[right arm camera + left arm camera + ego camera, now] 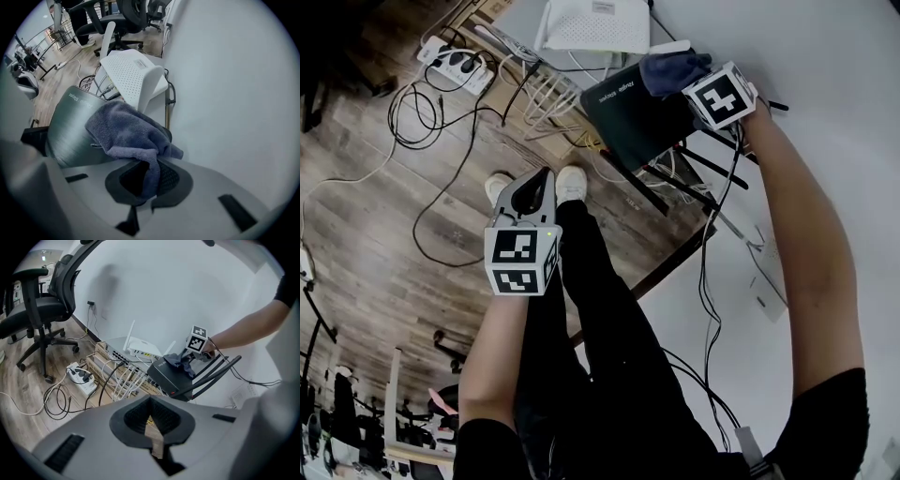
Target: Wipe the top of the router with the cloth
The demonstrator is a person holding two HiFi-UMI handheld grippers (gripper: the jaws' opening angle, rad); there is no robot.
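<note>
Pinched shut in the right gripper (147, 180): a crumpled blue-grey microfibre cloth (126, 129), bunched on the wall-side corner of the flat black brushed-top router (75, 126). Likely best swept forward and leftward from the jaws, along the router's long axis toward its labelled far edge. Well apart over the wooden floor (384, 234), jaws together on nothing: the left gripper (534, 192).

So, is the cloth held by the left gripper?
No, the cloth is clamped between the jaws of the right gripper and lies on the top of the dark router.
</note>
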